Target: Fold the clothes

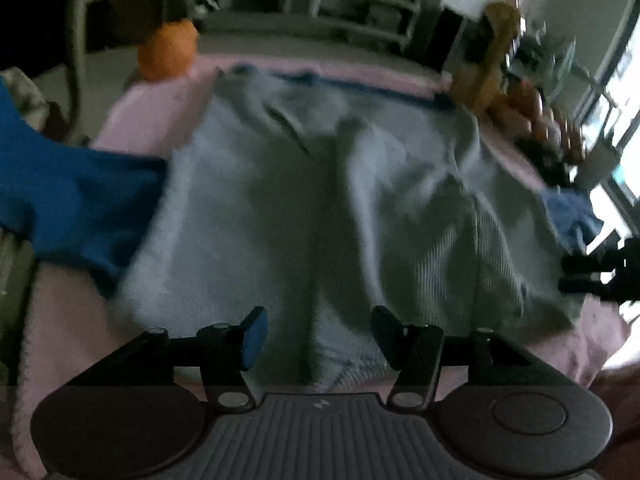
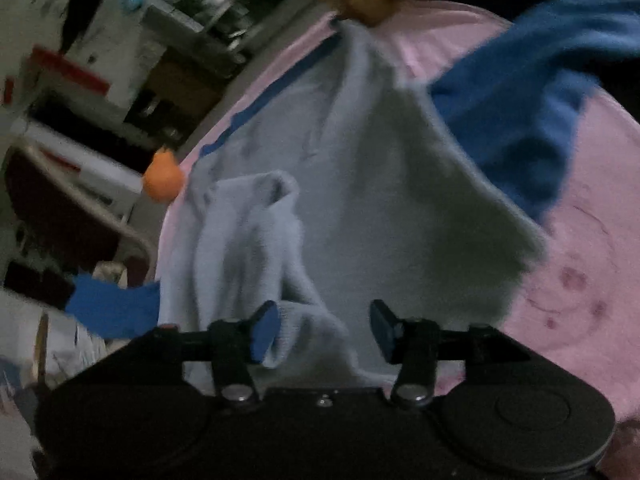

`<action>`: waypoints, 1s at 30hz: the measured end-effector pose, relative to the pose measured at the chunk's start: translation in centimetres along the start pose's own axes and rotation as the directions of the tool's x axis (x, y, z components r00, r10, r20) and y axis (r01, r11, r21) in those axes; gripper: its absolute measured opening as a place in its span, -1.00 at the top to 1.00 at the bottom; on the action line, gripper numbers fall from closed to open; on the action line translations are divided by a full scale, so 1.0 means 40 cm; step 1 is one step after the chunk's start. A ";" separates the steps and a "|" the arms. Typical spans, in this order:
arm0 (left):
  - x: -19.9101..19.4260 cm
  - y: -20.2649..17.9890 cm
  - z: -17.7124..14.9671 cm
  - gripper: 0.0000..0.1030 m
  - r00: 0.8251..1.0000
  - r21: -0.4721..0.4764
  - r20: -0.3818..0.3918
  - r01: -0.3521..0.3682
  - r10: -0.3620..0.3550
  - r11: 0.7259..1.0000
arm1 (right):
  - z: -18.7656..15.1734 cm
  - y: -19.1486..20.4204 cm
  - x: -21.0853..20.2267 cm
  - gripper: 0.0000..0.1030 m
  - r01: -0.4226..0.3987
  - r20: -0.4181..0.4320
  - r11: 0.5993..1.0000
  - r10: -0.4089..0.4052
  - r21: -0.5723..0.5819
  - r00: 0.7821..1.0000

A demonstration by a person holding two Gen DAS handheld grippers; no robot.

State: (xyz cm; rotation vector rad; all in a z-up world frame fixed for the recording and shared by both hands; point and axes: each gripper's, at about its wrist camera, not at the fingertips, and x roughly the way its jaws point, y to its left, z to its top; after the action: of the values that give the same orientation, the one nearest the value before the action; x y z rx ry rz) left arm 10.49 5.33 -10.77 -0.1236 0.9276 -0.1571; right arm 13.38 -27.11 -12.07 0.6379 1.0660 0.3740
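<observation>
A pale grey-blue sweater [image 1: 328,200] lies spread and creased on the pink bedsheet [image 1: 156,120]. My left gripper [image 1: 320,328] hangs open just above the sweater's near hem, and its blue pads [image 1: 254,338] press on nothing. In the right wrist view the same sweater [image 2: 380,200] has a bunched sleeve [image 2: 248,232] folded over it. My right gripper [image 2: 324,320] is open over the sleeve's end, with cloth lying between the jaws but not pinched. The right gripper's dark fingers [image 1: 576,276] also show at the right edge of the left wrist view.
A dark blue garment [image 1: 80,200] lies to the left of the sweater, seen too in the right wrist view [image 2: 520,100]. An orange ball [image 1: 170,50] and a brown plush toy [image 1: 492,60] sit at the bed's far edge. Shelves [image 1: 320,4] stand behind; a window [image 1: 616,120] is at right.
</observation>
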 end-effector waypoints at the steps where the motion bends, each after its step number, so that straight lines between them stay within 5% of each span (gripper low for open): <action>1: 0.016 -0.009 0.001 -0.07 1.000 0.023 -0.013 -0.009 0.010 1.000 | 0.007 0.014 0.015 -0.04 0.005 -0.010 0.999 -0.005 -0.033 1.000; 3: 0.039 -0.024 -0.009 0.10 0.999 0.086 -0.023 -0.034 0.036 0.996 | 0.010 0.041 0.051 -0.04 0.052 -0.034 0.992 -0.056 -0.112 0.998; 5: 0.050 -0.030 -0.022 0.48 0.999 0.104 -0.031 -0.016 0.019 0.994 | -0.002 0.081 0.085 0.08 0.105 -0.050 0.972 -0.118 -0.210 0.992; 6: 0.052 -0.033 -0.029 0.76 0.999 0.114 -0.033 -0.011 0.015 0.993 | -0.011 0.096 0.093 0.20 0.131 -0.060 0.956 -0.151 -0.262 0.987; 7: 0.041 -0.038 -0.035 0.86 0.999 0.122 -0.031 -0.017 0.021 0.992 | -0.024 0.108 0.114 0.58 0.161 -0.064 0.936 -0.189 -0.313 0.980; 9: 0.020 -0.046 -0.049 0.89 0.999 0.136 -0.029 -0.026 0.030 0.990 | -0.048 0.124 0.110 0.85 0.182 -0.052 0.910 -0.216 -0.374 0.975; 15: 0.013 -0.047 -0.064 0.64 0.995 0.148 -0.065 -0.071 0.081 0.986 | -0.053 0.068 0.076 0.85 0.178 -0.124 0.948 -0.217 -0.265 0.968; 19: -0.048 -0.051 -0.049 0.53 0.997 0.140 0.014 -0.075 0.074 0.987 | -0.045 0.085 0.067 0.38 0.169 -0.103 0.951 -0.201 -0.259 0.974; 22: -0.079 -0.050 0.004 0.54 0.995 0.107 0.097 -0.022 0.011 0.994 | -0.021 0.089 0.019 0.38 0.093 -0.020 0.976 -0.099 -0.197 0.995; 24: -0.095 -0.051 0.041 0.54 0.989 0.089 0.147 0.011 -0.024 0.996 | 0.005 0.096 0.003 0.67 -0.033 0.016 0.992 0.035 -0.124 0.999; 27: -0.031 -0.088 0.130 0.56 0.987 0.099 0.159 -0.004 -0.011 0.995 | 0.057 0.112 0.025 0.77 -0.184 0.023 0.983 0.184 -0.006 0.983; 30: 0.083 -0.088 0.196 0.69 0.993 0.069 0.115 -0.013 0.005 0.998 | 0.105 0.113 0.115 0.76 -0.245 -0.007 0.959 0.248 0.140 0.969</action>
State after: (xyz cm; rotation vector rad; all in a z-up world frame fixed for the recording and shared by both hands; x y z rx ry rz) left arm 18.46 1.54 -8.10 -0.0633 0.8075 -0.1715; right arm 19.27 -22.28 -10.90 0.8965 1.0442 0.5285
